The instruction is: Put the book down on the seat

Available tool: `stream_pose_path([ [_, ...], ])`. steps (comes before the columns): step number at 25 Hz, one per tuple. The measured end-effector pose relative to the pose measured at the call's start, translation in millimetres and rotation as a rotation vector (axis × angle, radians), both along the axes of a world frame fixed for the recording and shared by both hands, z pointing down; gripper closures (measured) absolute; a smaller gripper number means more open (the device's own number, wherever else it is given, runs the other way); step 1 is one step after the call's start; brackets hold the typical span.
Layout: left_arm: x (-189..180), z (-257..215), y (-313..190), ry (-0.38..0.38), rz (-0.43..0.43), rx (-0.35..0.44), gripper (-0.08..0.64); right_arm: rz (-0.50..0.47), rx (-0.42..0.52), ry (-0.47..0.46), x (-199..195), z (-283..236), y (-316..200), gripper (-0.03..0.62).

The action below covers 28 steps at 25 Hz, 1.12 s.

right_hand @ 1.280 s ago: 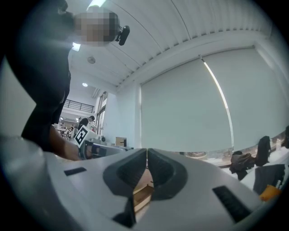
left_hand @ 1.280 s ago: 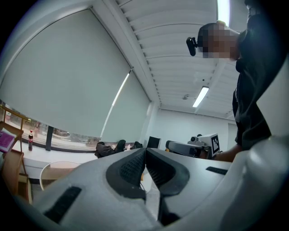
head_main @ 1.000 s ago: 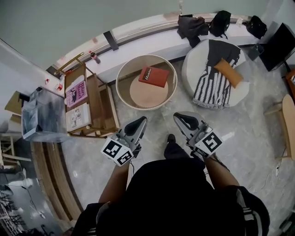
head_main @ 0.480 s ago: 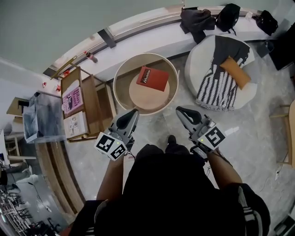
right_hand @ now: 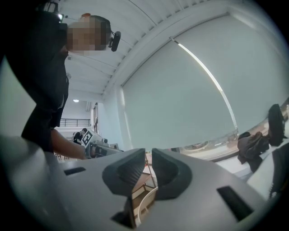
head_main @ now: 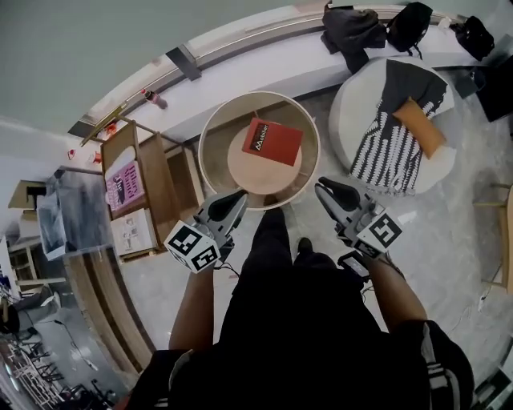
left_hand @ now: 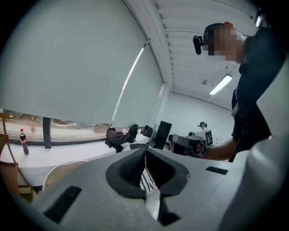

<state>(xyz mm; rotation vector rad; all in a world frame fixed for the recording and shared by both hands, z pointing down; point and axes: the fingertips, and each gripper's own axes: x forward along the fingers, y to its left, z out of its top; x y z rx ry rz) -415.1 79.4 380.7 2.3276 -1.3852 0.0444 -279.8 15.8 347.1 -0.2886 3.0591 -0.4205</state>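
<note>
While you stood on the pale marbled floor, your black-trousered leg reached forward between the two tools. Your left gripper had its jaws pressed together on nothing. Your right gripper showed only a thin slit between its jaws, and it was empty too.

Just past their tips sat the round cream tub chair, with its near rim close to the left gripper. The red hardback book lay flat on the chair's round tan seat, toward its far side and well clear of both grippers. The chair's raised wall ringed the seat, so the book lay open only from above.

To your left, a slatted wooden rack stood just beside the chair wall and held a pink magazine. To your right, a white round pouf carried a black-and-white patterned throw and an orange cushion. A strip of bare floor separated it from the chair.

Farther off, a long white ledge curved behind everything. It bore a small dark bottle, a dark bundle of cloth and a black bag.
</note>
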Motion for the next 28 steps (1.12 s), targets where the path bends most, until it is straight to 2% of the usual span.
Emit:
stream_pose_path([
  [5, -42, 36, -41, 0.035, 0.085, -0.05, 0.535, 0.042, -0.083, 0.057, -44, 30, -44, 0.56],
  [9, -79, 72, -76, 0.069, 0.115, -0.102, 0.534, 0.125, -0.192, 0.027, -76, 57, -83, 0.56],
  [13, -108, 113, -113, 0.085, 0.138, -0.168, 0.534, 0.187, -0.301, 0.07, -89, 98, -109, 0.502],
  [18, -137, 176, -145, 0.1, 0.159, -0.26, 0.534, 0.261, -0.379, 0.115, -99, 152, -135, 0.478],
  [22, -156, 235, -158, 0.09, 0.18, -0.366, 0.534, 0.308, -0.466, 0.153, -99, 206, -148, 0.454],
  [28, -172, 314, -167, 0.086, 0.194, -0.475, 0.528, 0.33, -0.549, 0.212, -96, 288, -154, 0.434],
])
